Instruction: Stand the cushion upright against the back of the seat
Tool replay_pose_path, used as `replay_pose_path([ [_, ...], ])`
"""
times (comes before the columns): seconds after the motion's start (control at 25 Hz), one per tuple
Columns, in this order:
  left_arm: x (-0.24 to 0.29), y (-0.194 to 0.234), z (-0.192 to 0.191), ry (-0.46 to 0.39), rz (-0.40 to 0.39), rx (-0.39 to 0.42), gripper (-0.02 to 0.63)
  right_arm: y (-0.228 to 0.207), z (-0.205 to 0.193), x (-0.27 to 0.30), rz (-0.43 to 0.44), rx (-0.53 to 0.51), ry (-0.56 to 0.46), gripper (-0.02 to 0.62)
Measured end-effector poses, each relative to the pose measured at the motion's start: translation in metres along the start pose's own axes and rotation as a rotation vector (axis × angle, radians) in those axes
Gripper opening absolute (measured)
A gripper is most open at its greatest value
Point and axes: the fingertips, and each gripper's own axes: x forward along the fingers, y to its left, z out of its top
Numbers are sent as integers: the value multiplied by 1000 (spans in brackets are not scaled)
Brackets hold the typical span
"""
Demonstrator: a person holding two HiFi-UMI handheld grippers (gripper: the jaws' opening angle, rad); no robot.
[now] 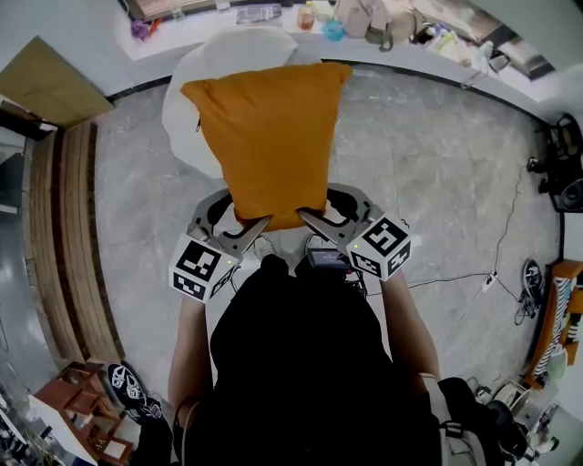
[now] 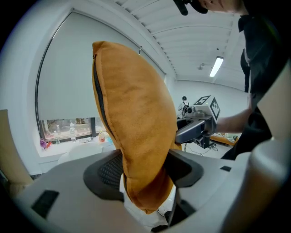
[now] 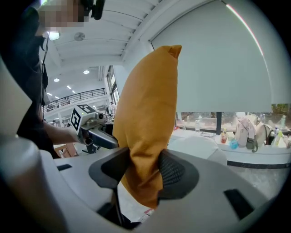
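An orange cushion (image 1: 269,136) hangs in the air in front of the person, over a white rounded seat (image 1: 239,50). My left gripper (image 1: 239,221) is shut on the cushion's near left corner (image 2: 145,173), its black pads pinching the fabric. My right gripper (image 1: 319,218) is shut on the near right corner (image 3: 143,175) in the same way. In the left gripper view the cushion's zipper edge (image 2: 101,104) rises upright. Most of the seat is hidden behind the cushion.
A white counter (image 1: 273,32) with bottles, cups and a bag (image 1: 364,16) runs along the far wall behind the seat. Wooden slats (image 1: 64,227) lie at the left. Cables (image 1: 474,282) and equipment sit on the stone floor at the right.
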Motion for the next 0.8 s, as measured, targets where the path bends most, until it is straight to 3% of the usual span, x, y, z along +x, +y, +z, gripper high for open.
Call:
replay_pose_path([
  [0.44, -13, 7, -31, 43, -40, 31, 298, 21, -23, 21, -40, 32, 62, 224],
  [0.8, 21, 8, -35, 105, -57, 50, 301, -10, -41, 19, -31, 71, 111, 232],
])
